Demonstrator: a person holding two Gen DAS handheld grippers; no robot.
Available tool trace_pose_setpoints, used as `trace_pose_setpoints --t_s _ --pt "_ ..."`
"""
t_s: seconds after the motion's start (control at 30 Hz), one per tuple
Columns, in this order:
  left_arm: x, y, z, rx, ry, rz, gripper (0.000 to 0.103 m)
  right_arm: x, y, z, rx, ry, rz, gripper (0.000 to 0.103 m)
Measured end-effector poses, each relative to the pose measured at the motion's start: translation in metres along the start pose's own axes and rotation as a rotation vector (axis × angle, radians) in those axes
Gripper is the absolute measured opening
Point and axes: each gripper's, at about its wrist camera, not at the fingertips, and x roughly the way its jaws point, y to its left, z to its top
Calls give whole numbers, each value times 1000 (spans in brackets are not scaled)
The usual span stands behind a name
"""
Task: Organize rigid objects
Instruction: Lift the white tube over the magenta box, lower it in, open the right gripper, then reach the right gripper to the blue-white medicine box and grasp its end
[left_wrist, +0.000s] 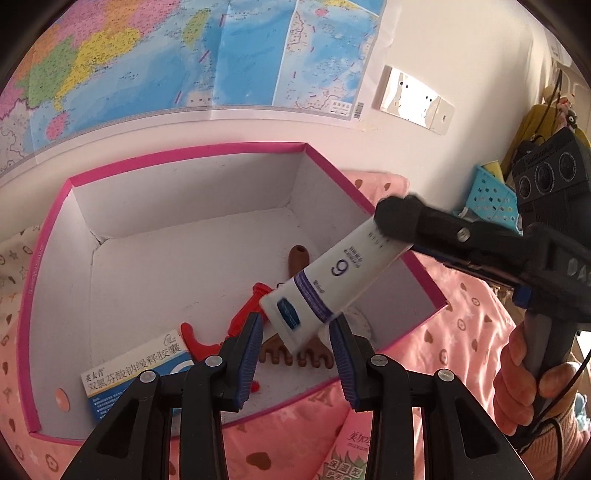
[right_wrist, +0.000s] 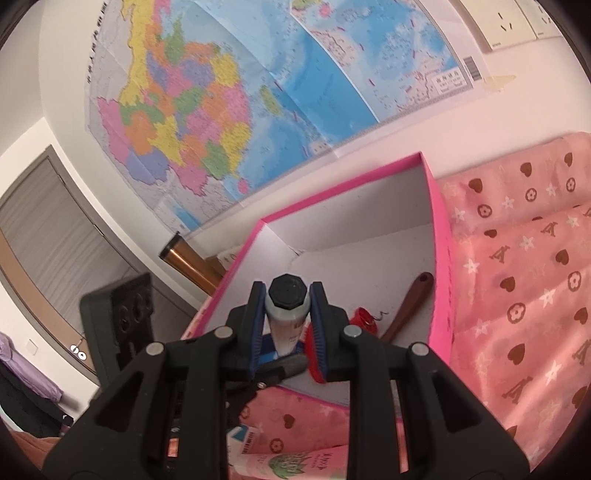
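A pink-rimmed white box (left_wrist: 184, 155) lies on a pink bedspread. In it lie a red plastic toy (left_wrist: 240, 321), a brown wooden back scratcher (left_wrist: 297, 258) and a blue-and-white medicine carton (left_wrist: 136, 369). My right gripper (left_wrist: 397, 218) is shut on a white tube with a black cap and a purple band (left_wrist: 325, 284) and holds it tilted over the box's right side. In the right wrist view the tube (right_wrist: 286, 317) sits between the fingers, cap forward. My left gripper (left_wrist: 295, 347) is open and empty, just below the tube's flat end.
The box (right_wrist: 439, 221) stands against a wall with a big map (left_wrist: 184, 55). A pink-and-green tube (right_wrist: 291, 461) lies on the bedspread (right_wrist: 517, 277) in front of the box. A blue basket (left_wrist: 491, 199) stands at the right.
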Motion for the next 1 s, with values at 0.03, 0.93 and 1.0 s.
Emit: trace_pose_setpoints --t_s 0.03,0.93,1.0 --pt "1 0 0 2 0 9 38 2 -1 -1 -12 5 -23 28" --pt "-73 -18 -44 50 -167 32 48 -50 8 -44 -129 -1 -148 47" --pt "-75 -15 -50 38 -163 37 48 -50 8 -50 -130 17 -149 47"
